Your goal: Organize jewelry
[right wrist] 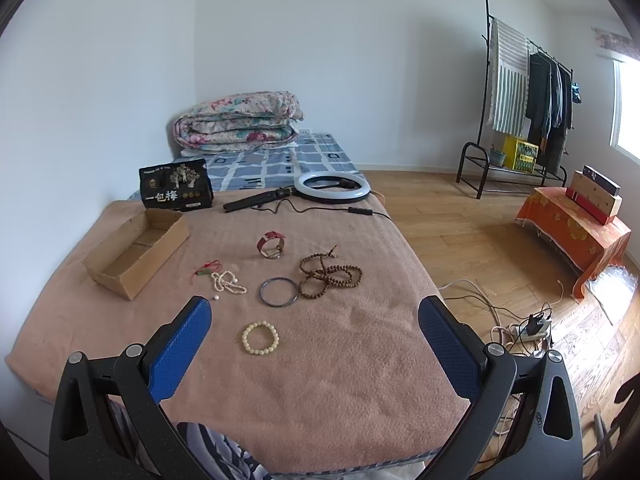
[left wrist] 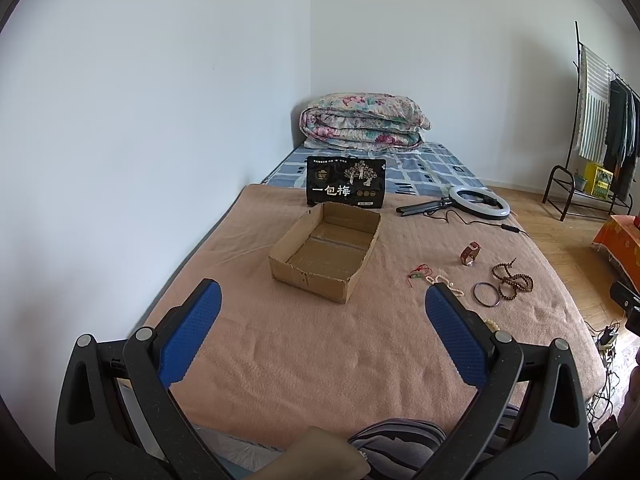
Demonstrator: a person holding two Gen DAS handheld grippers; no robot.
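Note:
An open empty cardboard box (left wrist: pixel 326 249) (right wrist: pixel 136 252) sits on the pink blanket. Jewelry lies to its right: a cream bead bracelet (right wrist: pixel 260 338), a dark bangle (right wrist: pixel 279 291) (left wrist: pixel 487 294), a brown bead string (right wrist: pixel 330 276) (left wrist: pixel 513 281), a pearl necklace (right wrist: pixel 228 283), a red cord charm (right wrist: pixel 208 267) (left wrist: pixel 419 273) and a red-strap watch (right wrist: pixel 272 245) (left wrist: pixel 471 253). My left gripper (left wrist: pixel 323 302) is open and empty, held above the blanket short of the box. My right gripper (right wrist: pixel 315 316) is open and empty, above the cream bracelet.
A black snack bag (left wrist: pixel 346 181) stands behind the box. A ring light (right wrist: pixel 333 187) with its cable lies at the blanket's far right. A folded floral quilt (left wrist: pixel 362 127) lies at the bed's head. A clothes rack (right wrist: pixel 520 92), an orange-covered stool (right wrist: pixel 572 228) and floor cables (right wrist: pixel 516 328) are to the right.

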